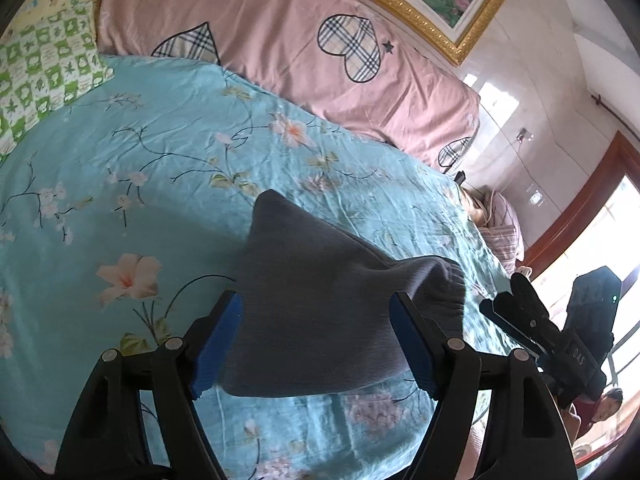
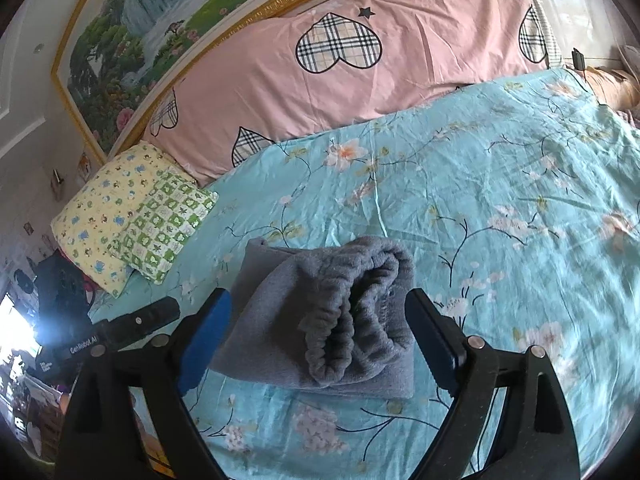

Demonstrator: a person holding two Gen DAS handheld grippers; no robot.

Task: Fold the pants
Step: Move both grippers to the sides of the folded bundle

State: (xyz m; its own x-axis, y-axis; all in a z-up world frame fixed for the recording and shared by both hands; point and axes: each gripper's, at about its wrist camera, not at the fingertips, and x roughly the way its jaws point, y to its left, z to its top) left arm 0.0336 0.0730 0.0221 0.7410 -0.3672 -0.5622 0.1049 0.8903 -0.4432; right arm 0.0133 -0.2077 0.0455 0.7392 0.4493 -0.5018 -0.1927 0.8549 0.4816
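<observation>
The folded grey pants (image 2: 320,316) lie at lower centre on the floral bedsheet (image 2: 500,208); the left gripper (image 1: 316,344) and right gripper (image 2: 320,340) stand spread, pinching nothing.

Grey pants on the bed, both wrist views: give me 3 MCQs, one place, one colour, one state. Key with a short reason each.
1. Where do the grey pants lie?
A. on the blue floral bedspread
B. on the pink quilt
C. on the floor

2. What colour are the pads on the right tongs?
A. red
B. blue
C. white

3. What state are the left tongs in?
A. shut on the pants
B. shut on nothing
C. open, clear of the cloth

Key: 1 A, the folded bundle rests on the floral cover, short of the pink quilt. 2 B, the inner pad faces show blue. 3 C, the fingers stand wide apart with the pants lying on the bed beyond them.
</observation>
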